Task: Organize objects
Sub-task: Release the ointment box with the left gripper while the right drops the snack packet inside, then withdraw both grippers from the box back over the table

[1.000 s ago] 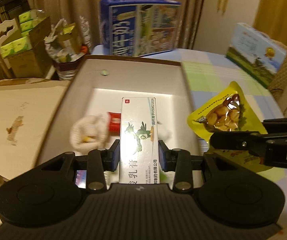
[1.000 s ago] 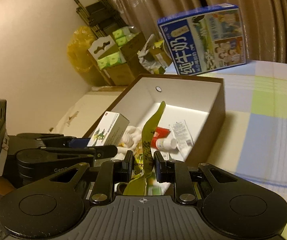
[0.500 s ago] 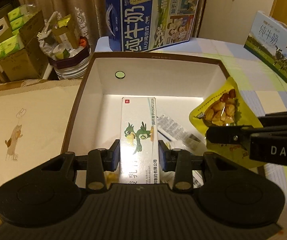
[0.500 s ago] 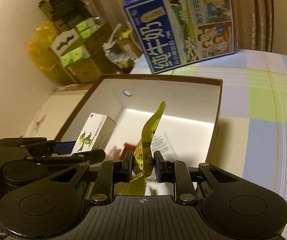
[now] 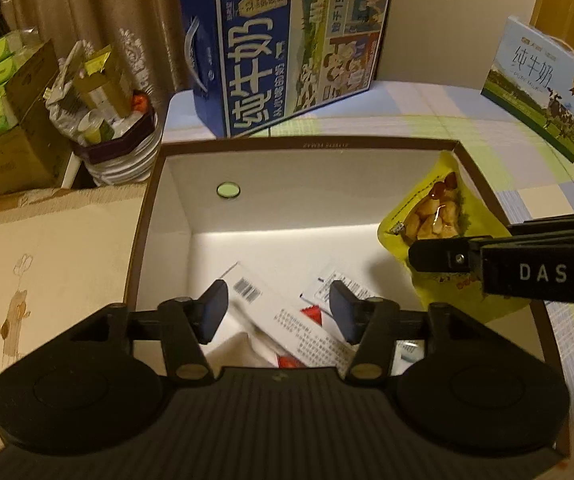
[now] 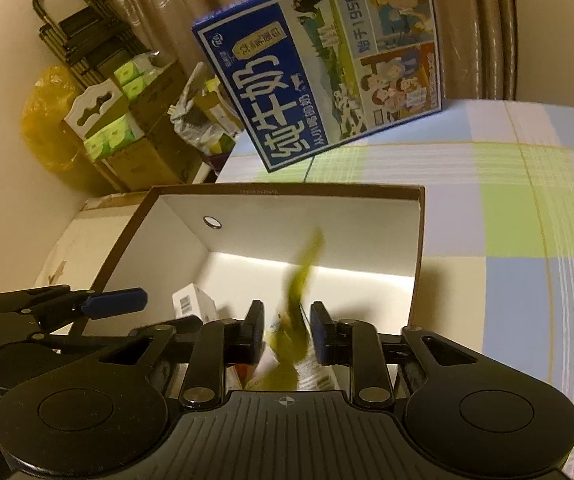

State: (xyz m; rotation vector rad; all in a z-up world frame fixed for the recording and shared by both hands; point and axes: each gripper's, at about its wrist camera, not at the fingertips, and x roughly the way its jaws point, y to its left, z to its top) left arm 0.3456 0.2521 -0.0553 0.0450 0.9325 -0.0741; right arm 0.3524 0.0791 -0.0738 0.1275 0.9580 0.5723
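Both claws just opened; medicine carton [image 5: 287, 320], snack pouch [image 6: 293, 320] loose over box [image 5: 307, 145].

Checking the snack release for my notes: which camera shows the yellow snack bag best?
The left wrist view: the yellow snack bag shows its clear window and the nuts inside, over the brown box. The right wrist view gives only a blurred, edge-on strip.

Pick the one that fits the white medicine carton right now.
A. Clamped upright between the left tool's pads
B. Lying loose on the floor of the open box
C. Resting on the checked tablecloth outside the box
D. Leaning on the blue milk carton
B: the white medicine carton lies tilted on the floor of the open box, and the left tool stands open above it, its pads clear of the carton.
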